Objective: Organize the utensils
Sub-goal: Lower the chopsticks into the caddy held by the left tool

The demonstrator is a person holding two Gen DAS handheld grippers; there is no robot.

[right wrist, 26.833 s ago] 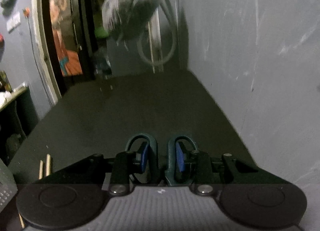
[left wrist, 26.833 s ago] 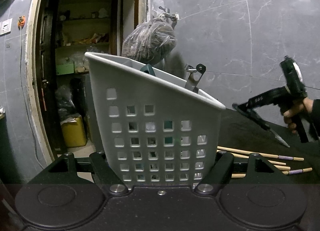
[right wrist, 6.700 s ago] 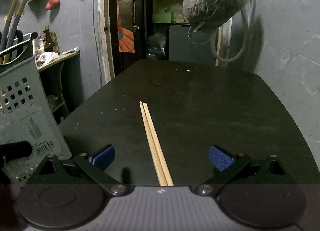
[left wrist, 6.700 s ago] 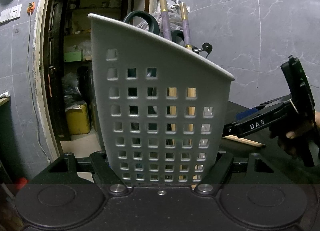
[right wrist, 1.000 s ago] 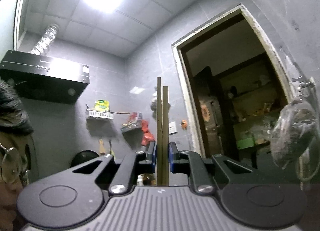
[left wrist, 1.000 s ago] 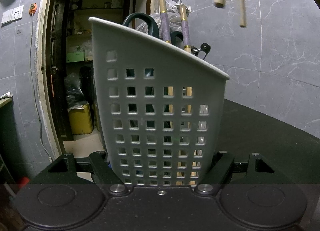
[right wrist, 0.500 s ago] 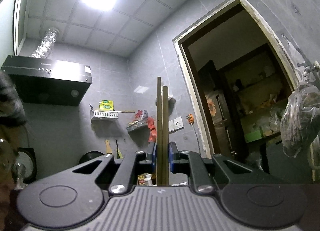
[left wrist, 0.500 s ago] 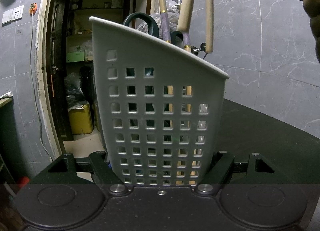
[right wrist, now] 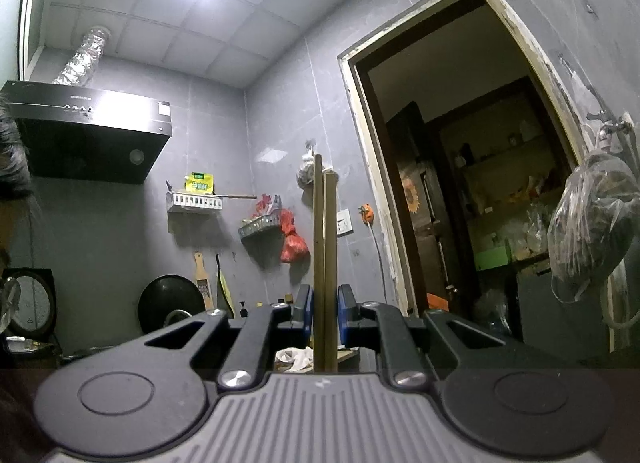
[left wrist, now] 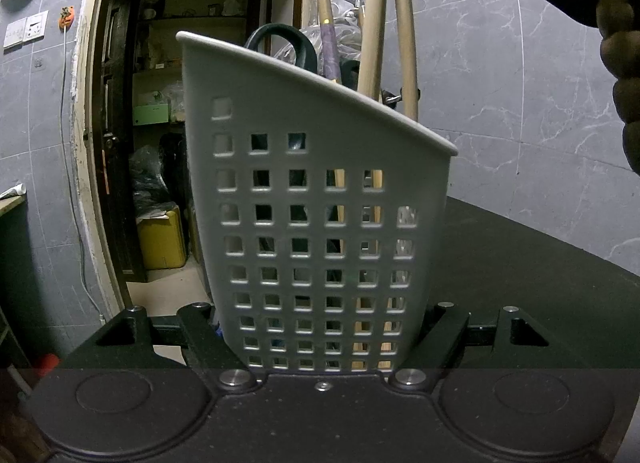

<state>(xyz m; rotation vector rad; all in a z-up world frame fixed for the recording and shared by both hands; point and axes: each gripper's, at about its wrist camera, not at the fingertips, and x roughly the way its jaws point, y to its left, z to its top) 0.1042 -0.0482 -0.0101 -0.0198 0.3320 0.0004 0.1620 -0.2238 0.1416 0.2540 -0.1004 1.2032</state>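
A pale grey perforated plastic utensil basket [left wrist: 320, 223] stands upright on a black tabletop [left wrist: 540, 263], clamped between the two black fingers of the left gripper [left wrist: 324, 337], which press against its lower side walls. Inside the basket, above its slanted rim, rise the dark green loop handles of a pair of scissors [left wrist: 280, 43] and a purple-handled chopstick with a gold band [left wrist: 330, 43].

A pair of plain light wooden chopsticks [right wrist: 324, 255] is pinched between the blue pads of the right gripper [right wrist: 323, 313], whose jaws are closed tight on them; the sticks stand upright and side by side in the right wrist view. In the left wrist view the same pair descends from the top of the frame, its lower ends passing behind the basket's rim near the low side. The person's fingers [left wrist: 624, 75] curl at that view's right edge.

Behind the basket, an open doorway [left wrist: 180, 123] shows cluttered shelves and a yellow container [left wrist: 160, 239]. A black range hood [right wrist: 84, 135] hangs on the grey tiled wall.
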